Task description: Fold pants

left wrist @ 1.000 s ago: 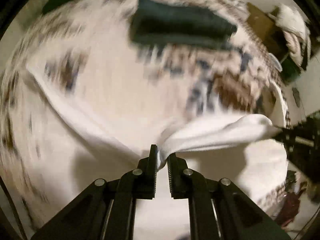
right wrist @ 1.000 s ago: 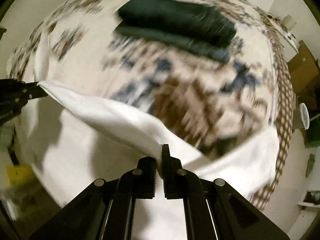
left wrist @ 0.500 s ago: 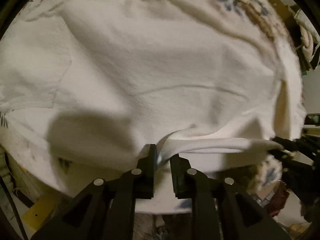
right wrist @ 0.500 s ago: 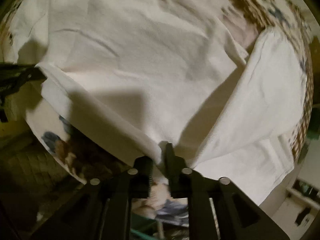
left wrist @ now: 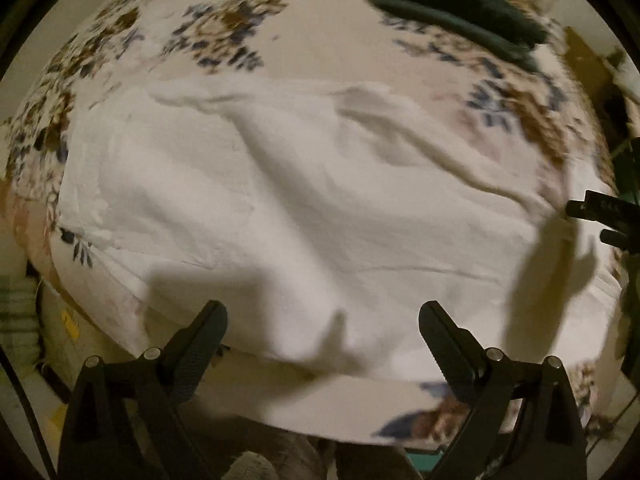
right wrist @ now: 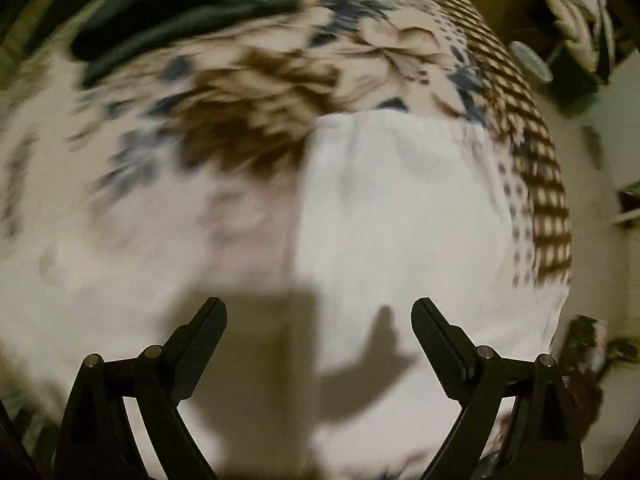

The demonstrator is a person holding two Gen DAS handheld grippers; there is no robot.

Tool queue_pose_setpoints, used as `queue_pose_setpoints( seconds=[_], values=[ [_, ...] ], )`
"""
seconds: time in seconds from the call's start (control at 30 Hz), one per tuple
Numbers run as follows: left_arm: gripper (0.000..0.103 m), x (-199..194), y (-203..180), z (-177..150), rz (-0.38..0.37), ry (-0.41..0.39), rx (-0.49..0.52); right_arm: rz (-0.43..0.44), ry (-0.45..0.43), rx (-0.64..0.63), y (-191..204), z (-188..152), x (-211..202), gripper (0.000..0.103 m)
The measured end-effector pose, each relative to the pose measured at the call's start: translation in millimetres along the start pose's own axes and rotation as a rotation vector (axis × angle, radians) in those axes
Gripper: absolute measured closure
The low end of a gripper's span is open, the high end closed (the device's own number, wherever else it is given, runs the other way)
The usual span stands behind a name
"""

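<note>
The white pants (left wrist: 304,208) lie spread and rumpled on a floral bedspread (left wrist: 224,36), reaching to the near edge. My left gripper (left wrist: 322,316) is open and empty, hovering over the pants' near edge. The right gripper's fingers (left wrist: 600,212) show at the right edge of the left wrist view, beside the cloth. In the right wrist view the pants (right wrist: 400,216) lie flat with a straight left edge, and my right gripper (right wrist: 318,314) is open and empty above them.
A folded dark green garment (left wrist: 456,12) lies at the far side of the bed, also in the right wrist view (right wrist: 180,16). The bedspread (right wrist: 248,92) has a checked border (right wrist: 532,152) at the right. Clutter lies beyond the bed's right edge.
Both grippers have let go of the pants' edge and opened wide. The cloth has dropped flat on the bed, and both cameras have drawn back.
</note>
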State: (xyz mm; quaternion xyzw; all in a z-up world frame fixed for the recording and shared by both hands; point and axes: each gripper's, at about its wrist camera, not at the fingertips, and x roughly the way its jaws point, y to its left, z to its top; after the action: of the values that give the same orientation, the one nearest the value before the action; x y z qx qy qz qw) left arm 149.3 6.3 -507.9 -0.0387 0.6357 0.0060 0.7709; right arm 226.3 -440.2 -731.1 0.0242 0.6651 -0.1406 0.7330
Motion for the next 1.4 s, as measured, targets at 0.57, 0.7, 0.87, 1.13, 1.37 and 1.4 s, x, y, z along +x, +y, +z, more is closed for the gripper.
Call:
queue_pose_setpoints(
  seconds=[0.57, 0.7, 0.87, 1.13, 1.37, 1.4],
  values=[
    [0.005, 21.8, -44.3, 7.6, 0.004, 0.030, -0.029, 0.419, 0.094, 0.943, -254.6, -176.3, 38.0, 0.090],
    [0.005, 25.2, -54.0, 1.3, 0.015, 0.052, -0.009, 0.642, 0.016, 1.139, -268.3, -213.2, 72.0, 0.088],
    [0.005, 26.5, -57.9, -6.5, 0.040, 0.064, 0.014, 0.692, -0.012, 1.223, -268.2, -221.5, 92.3, 0.088],
    [0.005, 10.2, -50.5, -23.5, 0.032, 0.054, -0.023, 0.494, -0.049, 1.080, -274.6, -225.5, 34.8, 0.099],
    [0.005, 18.2, 1.5, -37.3, 0.008, 0.063, -0.135, 0.406, 0.111, 0.923, -241.2, -214.5, 48.7, 0.063],
    [0.005, 17.4, 11.6, -37.9, 0.008, 0.061, -0.153, 0.411, 0.103, 0.920, -231.8, -213.9, 37.8, 0.046]
  ],
)
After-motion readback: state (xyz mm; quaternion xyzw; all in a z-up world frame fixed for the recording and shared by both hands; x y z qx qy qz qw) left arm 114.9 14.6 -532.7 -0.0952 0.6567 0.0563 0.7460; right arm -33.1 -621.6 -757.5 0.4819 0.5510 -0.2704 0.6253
